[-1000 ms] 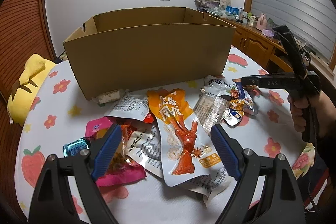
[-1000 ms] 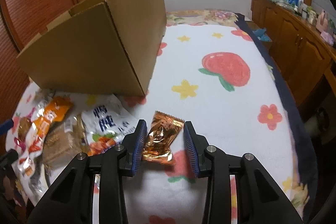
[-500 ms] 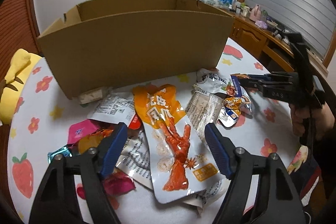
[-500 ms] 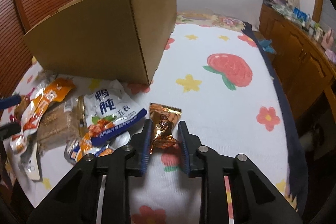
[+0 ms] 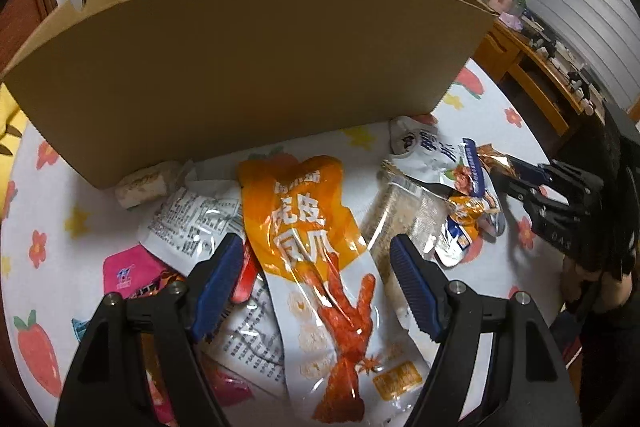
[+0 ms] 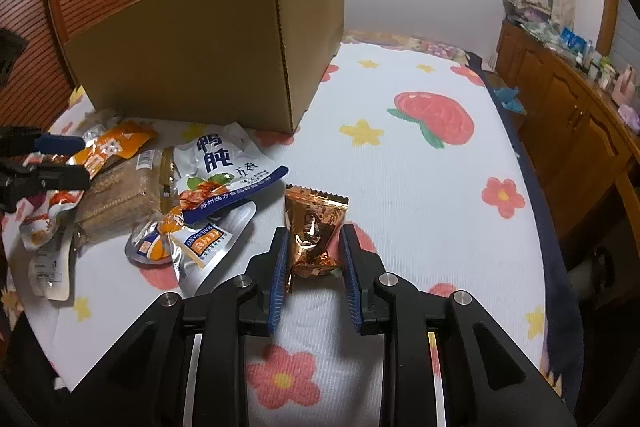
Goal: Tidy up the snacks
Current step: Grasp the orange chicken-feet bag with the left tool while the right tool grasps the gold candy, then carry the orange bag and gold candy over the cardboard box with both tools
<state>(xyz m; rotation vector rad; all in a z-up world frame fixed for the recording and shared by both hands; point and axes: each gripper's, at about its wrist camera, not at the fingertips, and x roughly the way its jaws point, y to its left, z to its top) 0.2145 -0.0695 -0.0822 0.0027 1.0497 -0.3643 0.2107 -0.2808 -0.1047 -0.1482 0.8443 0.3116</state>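
A pile of snack packets lies in front of a large open cardboard box (image 5: 248, 67), which also shows in the right wrist view (image 6: 224, 47). My left gripper (image 5: 316, 279) is open, its jaws on either side of a long orange chicken-feet packet (image 5: 316, 267), just above it. My right gripper (image 6: 314, 259) is shut on a small copper foil packet (image 6: 314, 227) and holds it just above the tablecloth; it also shows in the left wrist view (image 5: 516, 175). A white and blue duck gizzard packet (image 6: 224, 175) and a brown cracker packet (image 6: 116, 203) lie to its left.
The table has a white cloth (image 6: 420, 187) printed with flowers and strawberries. A pink packet (image 5: 128, 271) and a white packet (image 5: 192, 223) lie at the pile's left. A wooden cabinet (image 6: 580, 119) stands along the right. A yellow cushion (image 5: 8, 123) sits at the far left.
My left gripper has moved forward and down over the orange packet, toward the box. My right gripper has closed on the copper foil packet and shifted slightly.
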